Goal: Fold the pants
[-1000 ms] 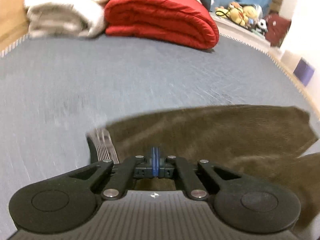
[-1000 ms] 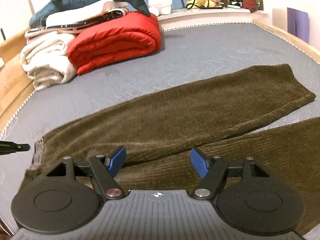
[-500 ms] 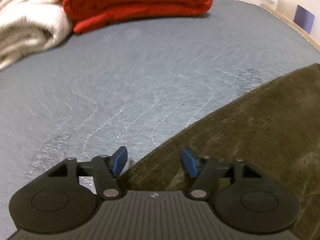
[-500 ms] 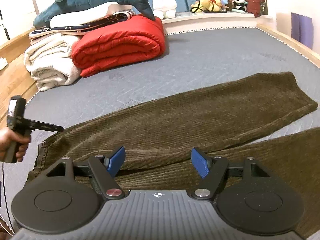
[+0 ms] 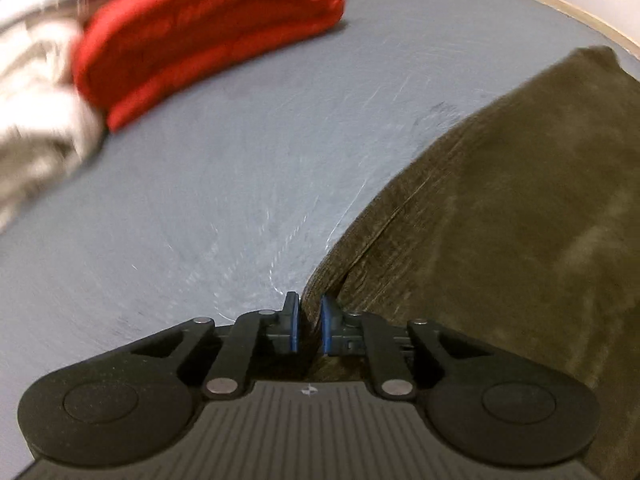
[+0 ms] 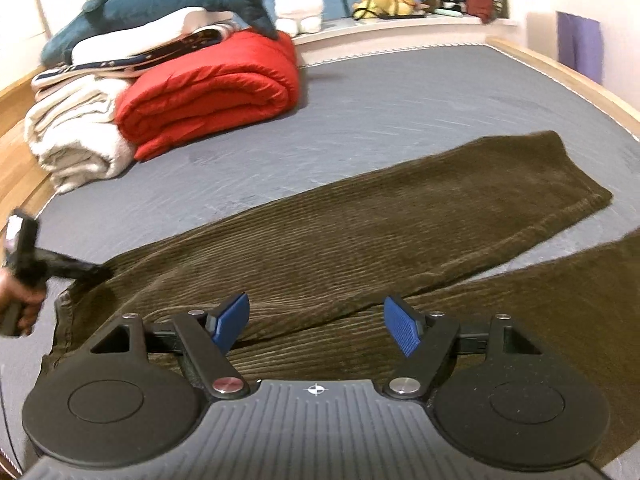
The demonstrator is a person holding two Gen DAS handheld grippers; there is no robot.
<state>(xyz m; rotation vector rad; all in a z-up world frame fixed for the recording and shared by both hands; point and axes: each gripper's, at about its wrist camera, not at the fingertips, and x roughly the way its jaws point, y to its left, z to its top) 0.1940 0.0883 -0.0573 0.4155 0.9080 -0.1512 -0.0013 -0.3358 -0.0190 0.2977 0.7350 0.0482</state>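
Two tools at the waist end of brown pants on a bed

Two tools work at the near left part of the scene. In the right wrist view, the left tool (image 6: 86, 270) comes in from the far left edge, held by the person's hand (image 6: 18, 300), and its tip meets the top edge of the pants (image 6: 360, 232) near the waist. In its own view the left tool (image 5: 307, 326) has its blue pads (image 5: 294, 326) almost together, with a thin fold of the pants (image 5: 500, 220) edge between them; it grips this edge. This view is blurred, so finer detail of the grip I cannot tell.

The right tool (image 6: 316, 326) is wide open and holds nothing; its blue pads (image 6: 230, 322) stand well apart above the cloth, near the place where the two legs meet.

The corduroy pants lie flat on the grey bed (image 6: 400, 100), waist at the near left, the upper leg running to the right and ending in a hem at the far right. The second leg goes out of view at the right edge.

At the far left of the bed lie a folded white blanket (image 6: 76, 136) and, just beside it, a red quilt (image 6: 212, 92). A plush shark (image 6: 168, 4) lies on the pile behind them.
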